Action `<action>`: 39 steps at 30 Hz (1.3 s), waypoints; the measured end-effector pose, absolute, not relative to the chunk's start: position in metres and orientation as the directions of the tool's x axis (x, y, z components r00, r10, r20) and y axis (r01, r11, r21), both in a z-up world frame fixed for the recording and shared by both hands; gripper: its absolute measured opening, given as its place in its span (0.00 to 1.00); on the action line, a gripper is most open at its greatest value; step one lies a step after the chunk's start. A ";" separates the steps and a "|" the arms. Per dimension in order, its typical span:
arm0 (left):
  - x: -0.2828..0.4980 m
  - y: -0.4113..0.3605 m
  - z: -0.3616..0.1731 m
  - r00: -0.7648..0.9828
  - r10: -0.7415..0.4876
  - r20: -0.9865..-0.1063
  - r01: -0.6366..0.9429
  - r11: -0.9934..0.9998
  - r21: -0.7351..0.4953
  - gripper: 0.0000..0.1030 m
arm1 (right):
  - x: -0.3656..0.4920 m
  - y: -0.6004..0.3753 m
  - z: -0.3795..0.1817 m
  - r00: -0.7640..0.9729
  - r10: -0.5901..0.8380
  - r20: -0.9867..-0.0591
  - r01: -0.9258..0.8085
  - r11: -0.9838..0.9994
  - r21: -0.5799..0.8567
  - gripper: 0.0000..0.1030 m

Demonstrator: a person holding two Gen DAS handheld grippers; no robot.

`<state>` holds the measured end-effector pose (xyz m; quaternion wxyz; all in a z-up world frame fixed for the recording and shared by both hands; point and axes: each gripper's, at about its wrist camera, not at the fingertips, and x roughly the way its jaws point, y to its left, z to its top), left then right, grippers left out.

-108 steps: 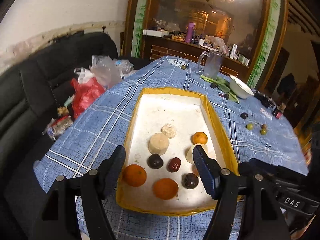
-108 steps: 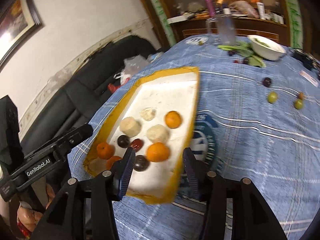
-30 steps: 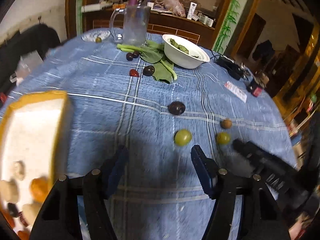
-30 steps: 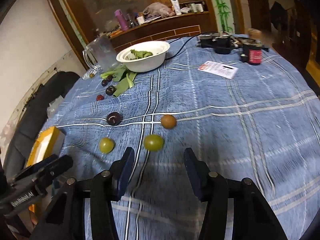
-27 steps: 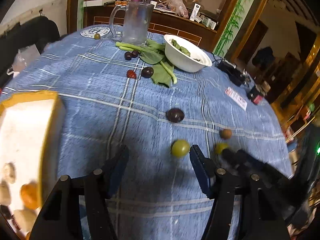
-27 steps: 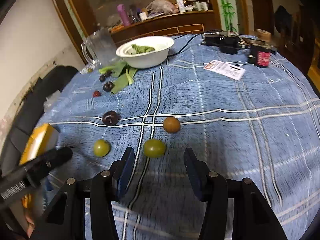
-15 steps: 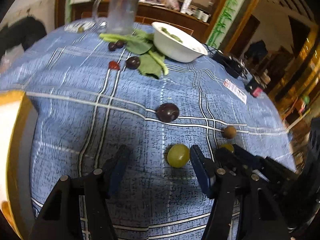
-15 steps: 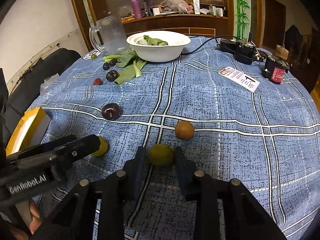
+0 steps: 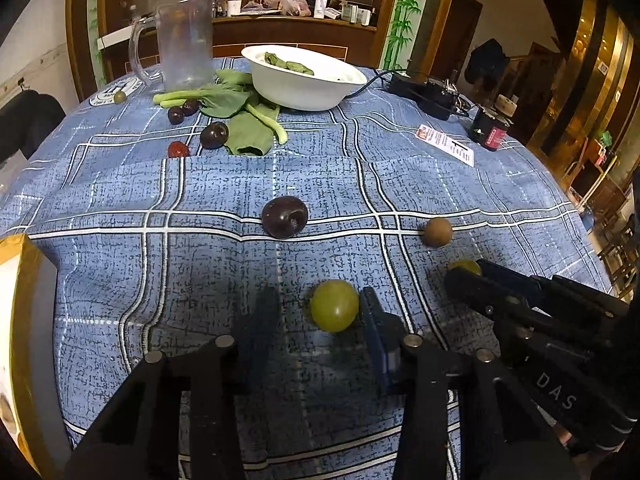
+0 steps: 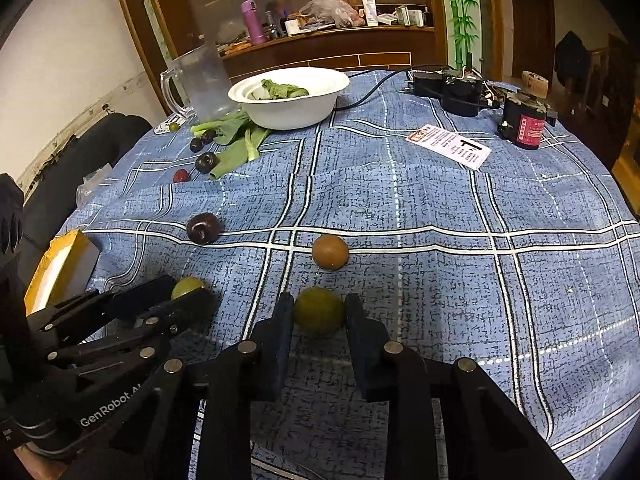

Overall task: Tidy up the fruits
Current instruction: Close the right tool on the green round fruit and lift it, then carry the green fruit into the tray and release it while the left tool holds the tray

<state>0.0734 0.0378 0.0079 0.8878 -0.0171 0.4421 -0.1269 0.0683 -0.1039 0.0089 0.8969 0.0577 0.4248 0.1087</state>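
Loose fruits lie on the blue checked tablecloth (image 9: 224,184). A light green fruit (image 9: 335,306) sits between the fingers of my left gripper (image 9: 317,301). Its jaws are closing: the right pad touches the fruit, while the blurred left finger (image 9: 262,320) still stands apart from it. My right gripper (image 10: 319,317) is shut on a darker green fruit (image 10: 319,310) that rests on the cloth. Just beyond lie a brown fruit (image 10: 330,252) and a dark plum (image 10: 203,228). The yellow-edged tray (image 9: 16,320) shows at the left edge.
At the far side stand a white bowl (image 9: 304,78) of greens, a glass mug (image 9: 184,48), leafy stalks (image 9: 248,120), small plums (image 9: 214,135) and a red fruit (image 9: 178,149). A card (image 10: 448,146) and black devices (image 10: 524,124) lie at the right. A dark sofa (image 10: 80,160) borders the left.
My left gripper came down over the light green fruit and its jaws have narrowed around it. My right gripper closed on the darker green fruit and has stayed put since.
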 end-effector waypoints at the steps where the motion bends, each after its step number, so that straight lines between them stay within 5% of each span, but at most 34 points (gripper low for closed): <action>1: 0.074 0.038 0.008 0.564 -0.271 -0.780 0.222 0.959 -0.173 0.21 | 0.067 -0.103 0.009 0.617 0.243 -0.748 -0.146 0.970 0.194 0.26; 10: 0.063 0.045 0.021 0.620 -0.262 -0.739 0.195 0.964 -0.178 0.21 | 0.062 -0.091 0.019 0.669 0.227 -0.708 -0.161 0.974 0.159 0.26; 15: 0.036 0.066 0.050 0.667 -0.270 -0.694 0.168 0.963 -0.212 0.21 | 0.047 -0.087 0.029 0.640 0.332 -0.693 -0.154 0.939 0.308 0.27; 19: 0.003 0.097 0.074 0.692 -0.285 -0.663 0.148 0.955 -0.256 0.21 | 0.020 -0.067 0.049 0.655 0.341 -0.675 -0.200 0.939 0.280 0.27; 31: -0.075 0.284 0.072 0.704 0.027 -0.710 -0.291 0.922 -0.254 0.22 | -0.018 0.049 0.092 0.542 0.540 -0.643 -0.431 0.836 0.339 0.28; 39: -0.088 0.329 0.042 0.666 0.005 -0.746 -0.353 0.883 -0.309 0.22 | -0.015 0.144 0.063 0.401 0.579 -0.710 -0.533 0.778 0.333 0.28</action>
